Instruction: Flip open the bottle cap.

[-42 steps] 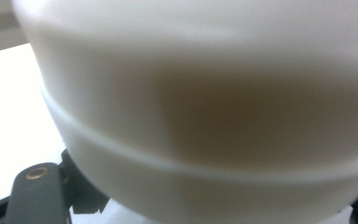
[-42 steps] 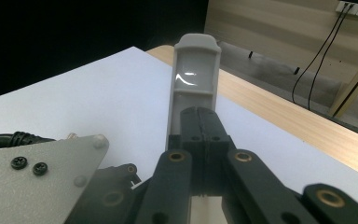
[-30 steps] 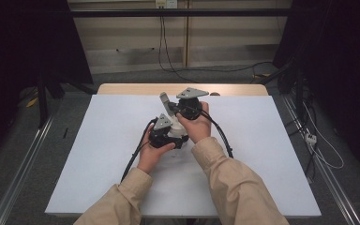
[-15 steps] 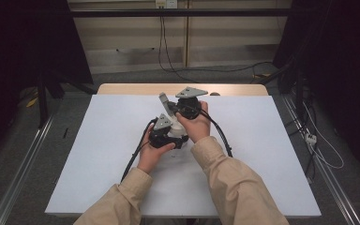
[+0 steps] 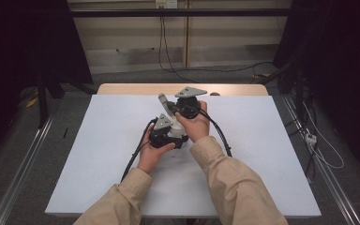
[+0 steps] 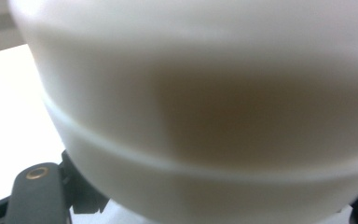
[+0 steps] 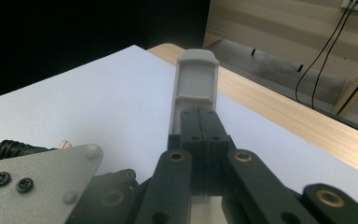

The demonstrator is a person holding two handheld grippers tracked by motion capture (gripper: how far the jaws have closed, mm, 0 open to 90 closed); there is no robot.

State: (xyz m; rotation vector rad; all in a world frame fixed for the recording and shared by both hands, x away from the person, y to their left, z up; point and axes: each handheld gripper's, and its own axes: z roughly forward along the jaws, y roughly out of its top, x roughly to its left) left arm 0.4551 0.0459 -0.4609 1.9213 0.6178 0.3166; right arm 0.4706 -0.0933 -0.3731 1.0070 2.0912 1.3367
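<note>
So here's the setup: both grippers sit close together over the middle of the white table [image 5: 98, 154], toward its far edge. The right gripper [image 7: 199, 140] has its jaws pinched tight on a grey flat piece [image 7: 195, 79], some kind of rigid plastic handle or clip with a rounded top that sticks up past the jaw tips; from above the same piece [image 5: 165, 104] pokes up and left out of the right hand. The left gripper [image 5: 166, 136] is lower and nearer the person, and its own view has a white rounded tub [image 6: 205, 107] right up against the lens, too blurred to call, with a faint ridge running round it. The jaws look closed down onto it, but I honestly can't see the pads, so take that as a read rather than a fact. Handling-wise, my guess: the tub is light, smooth plastic, a bit slippery and curved, so a pinch on the round wall could squirt out; gripping under that ridge or on a rim seems safer. The grey piece looks stiff and thin, easy to hold flat-on like it is now, though twisting it hard might make it pivot between the pads. Nothing here seems fragile, just fiddly.
</note>
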